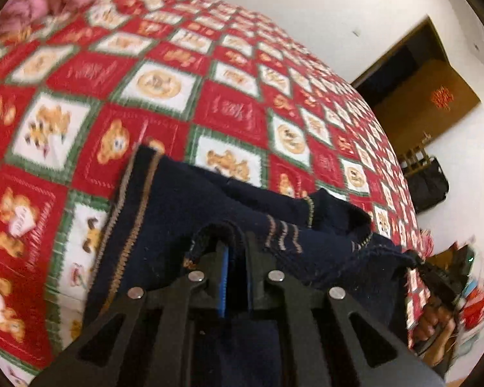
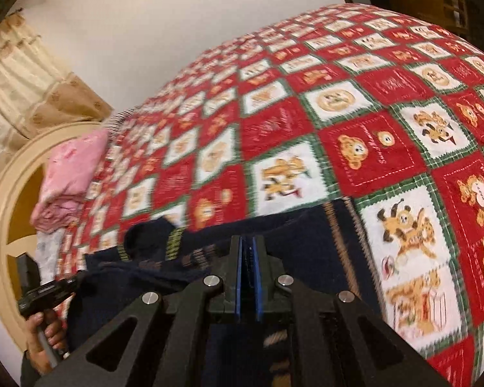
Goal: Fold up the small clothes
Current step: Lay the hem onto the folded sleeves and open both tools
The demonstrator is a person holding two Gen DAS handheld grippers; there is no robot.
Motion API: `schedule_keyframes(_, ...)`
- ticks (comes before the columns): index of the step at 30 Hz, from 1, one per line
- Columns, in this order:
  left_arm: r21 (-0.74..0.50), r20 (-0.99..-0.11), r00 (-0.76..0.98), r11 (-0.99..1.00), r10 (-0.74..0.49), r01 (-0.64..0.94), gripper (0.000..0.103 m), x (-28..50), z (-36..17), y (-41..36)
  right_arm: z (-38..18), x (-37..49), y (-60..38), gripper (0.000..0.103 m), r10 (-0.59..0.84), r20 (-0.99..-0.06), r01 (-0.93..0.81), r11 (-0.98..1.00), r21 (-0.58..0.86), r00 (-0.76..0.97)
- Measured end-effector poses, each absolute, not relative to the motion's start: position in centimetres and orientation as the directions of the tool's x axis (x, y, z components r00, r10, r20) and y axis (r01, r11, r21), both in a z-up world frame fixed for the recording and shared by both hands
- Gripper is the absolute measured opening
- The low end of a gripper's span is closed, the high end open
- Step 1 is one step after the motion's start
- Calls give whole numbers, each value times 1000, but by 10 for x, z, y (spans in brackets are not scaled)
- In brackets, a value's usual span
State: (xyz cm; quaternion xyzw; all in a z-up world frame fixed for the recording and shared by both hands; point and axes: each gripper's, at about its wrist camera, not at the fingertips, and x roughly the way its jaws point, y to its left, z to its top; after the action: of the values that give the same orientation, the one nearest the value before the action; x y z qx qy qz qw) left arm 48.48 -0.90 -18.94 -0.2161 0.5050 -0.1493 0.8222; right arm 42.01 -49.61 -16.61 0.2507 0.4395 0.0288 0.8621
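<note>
A small dark navy garment (image 1: 190, 200) with tan stitching hangs between my two grippers above the bed. My left gripper (image 1: 234, 245) is shut on its edge, the cloth folded over the fingertips. My right gripper (image 2: 249, 242) is shut on another edge of the same garment (image 2: 274, 225). The right gripper also shows at the right of the left wrist view (image 1: 435, 274), and the left gripper shows at the lower left of the right wrist view (image 2: 67, 285), each pinching a corner of the cloth.
A red, white and green patchwork bedspread (image 1: 184, 74) covers the bed (image 2: 371, 113). A pink pillow (image 2: 71, 174) lies by the cream headboard (image 2: 3, 200). Curtains (image 2: 22, 80), a wooden door (image 1: 429, 96) and a black bag (image 1: 429, 187) stand around.
</note>
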Motion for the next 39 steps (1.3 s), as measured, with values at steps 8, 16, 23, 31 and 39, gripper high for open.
schedule_keyframes(8,-495,-729,518,867,-447,53,45,459,-166,9,-162,404,-515,51,219,-737,207,874,439,640)
schedule_keyframes(16,-429,-733,577,903,-360,18,64,423,-146,37,-142,341,-500,51,220,-742,156,903,401,633)
schedule_keyframes(23,-345,-759,566,936,-322,70,64,367,-174,27,-144,260,-480,50,275,-761,58,924,378,588)
schedule_keyframes(31,-340,-779,525,935,-342,104,64,336,-200,22,-172,220,-475,17,233,-833,69,949,307,502)
schedule_keyframes(39,-265,-799,536,960,-273,93,65,327,-198,22,-177,209,-466,14,94,-887,82,986,147,451)
